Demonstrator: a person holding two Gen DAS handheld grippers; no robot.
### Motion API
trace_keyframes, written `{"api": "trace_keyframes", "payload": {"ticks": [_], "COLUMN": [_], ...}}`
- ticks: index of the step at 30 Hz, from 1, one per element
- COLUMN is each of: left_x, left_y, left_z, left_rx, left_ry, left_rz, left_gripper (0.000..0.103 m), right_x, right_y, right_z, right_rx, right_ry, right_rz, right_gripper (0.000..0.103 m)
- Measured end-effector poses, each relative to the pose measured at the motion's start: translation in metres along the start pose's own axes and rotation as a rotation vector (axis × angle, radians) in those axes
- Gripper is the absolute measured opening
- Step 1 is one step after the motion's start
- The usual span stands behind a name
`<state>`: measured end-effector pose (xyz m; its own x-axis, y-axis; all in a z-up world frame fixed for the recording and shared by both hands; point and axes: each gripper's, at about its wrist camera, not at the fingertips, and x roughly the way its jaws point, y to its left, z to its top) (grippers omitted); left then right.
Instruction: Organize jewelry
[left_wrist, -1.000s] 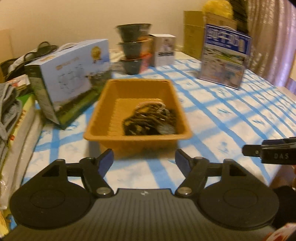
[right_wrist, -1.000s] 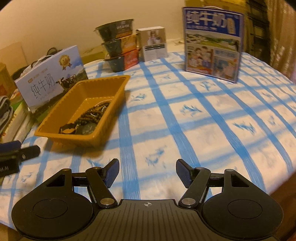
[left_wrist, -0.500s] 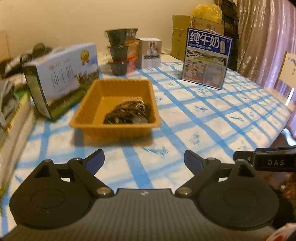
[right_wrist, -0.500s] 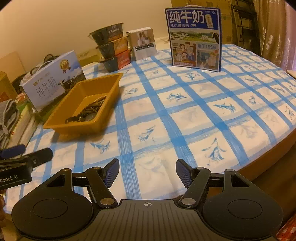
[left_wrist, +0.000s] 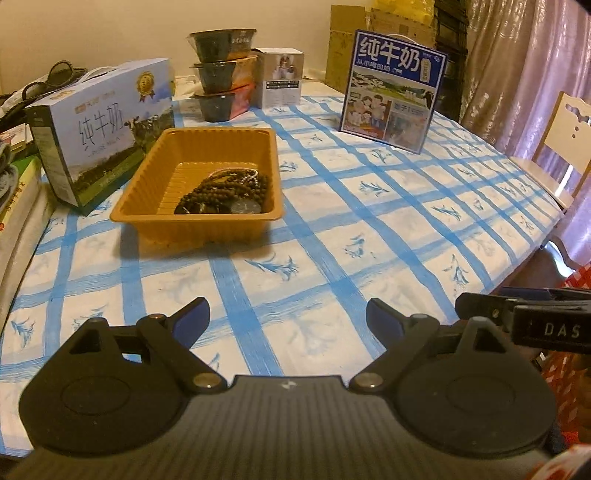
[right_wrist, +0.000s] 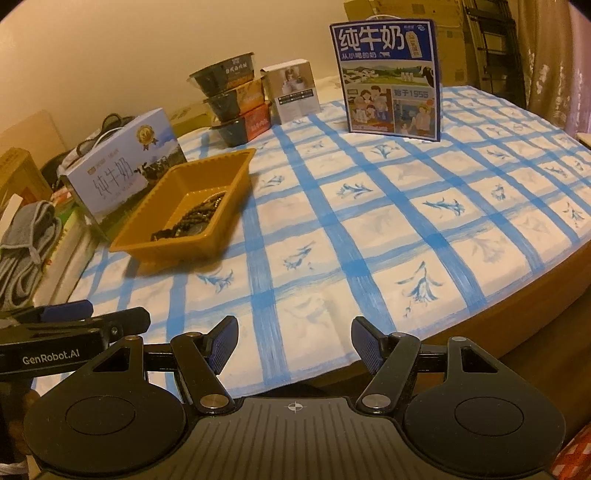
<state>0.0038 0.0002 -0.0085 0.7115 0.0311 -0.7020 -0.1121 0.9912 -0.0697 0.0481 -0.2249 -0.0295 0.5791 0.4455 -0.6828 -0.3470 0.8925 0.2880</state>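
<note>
A: Where do the two tools stand?

B: The left gripper (left_wrist: 288, 317) sits low at 6 o'clock in its own view, above the near part of the cloth (left_wrist: 332, 229), jaws spread wide with nothing between them. The right gripper (right_wrist: 293, 341) hangs over the near edge of the table, at 6 o'clock in its view, jaws likewise parted and holding nothing.

A: And the jewelry?

B: The beads (left_wrist: 225, 190) lie in the tray (left_wrist: 199, 221), heaped against its near right corner (a dark round piece rests among them, too blurred to name). From the left camera the tray is at about 11 o'clock, well apart from the fingers (left_wrist: 194, 315). From the right camera the tray (right_wrist: 177, 245) is at 10 o'clock, with the beads (right_wrist: 192, 219) running along its floor.

A: What surrounds it?

B: A pale milk box (left_wrist: 99, 129) stands just beside the tray, toward 9 o'clock of it. Beyond the tray, at 12 o'clock, three bowls (left_wrist: 223, 74) are stacked, with a small white box (left_wrist: 282, 79) next to them. A blue carton (left_wrist: 393, 99) stands upright at 1 o'clock, clear of the tray. A chair (left_wrist: 565, 147) shows at 3 o'clock past the table edge.

A: Do the tools see each other?

B: Yes: the right one's side appears at 4 o'clock in the left view, and the left one's at 8 o'clock in the right view.
</note>
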Motion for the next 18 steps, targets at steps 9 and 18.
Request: {"api": "trace_keyframes", "payload": {"ticks": [9,18], "left_x": [0.0016,0.0029], "left_y": [-0.0044,-0.0055], "left_z": [0.0003,0.0004], "left_rx": [0.011,0.014], "left_ry": [0.01,0.013], "left_rz": [-0.001,-0.004], "left_gripper": [0.091,0.091], "right_x": [0.0016,0.0042], "right_y": [-0.0039,-0.0041], "right_z": [-0.002,-0.0022], "right_rx": [0.005,0.004], "right_ry": [0.008,0.013], "right_rz": [-0.005,-0.005], "right_gripper": [0.068,0.068]}}
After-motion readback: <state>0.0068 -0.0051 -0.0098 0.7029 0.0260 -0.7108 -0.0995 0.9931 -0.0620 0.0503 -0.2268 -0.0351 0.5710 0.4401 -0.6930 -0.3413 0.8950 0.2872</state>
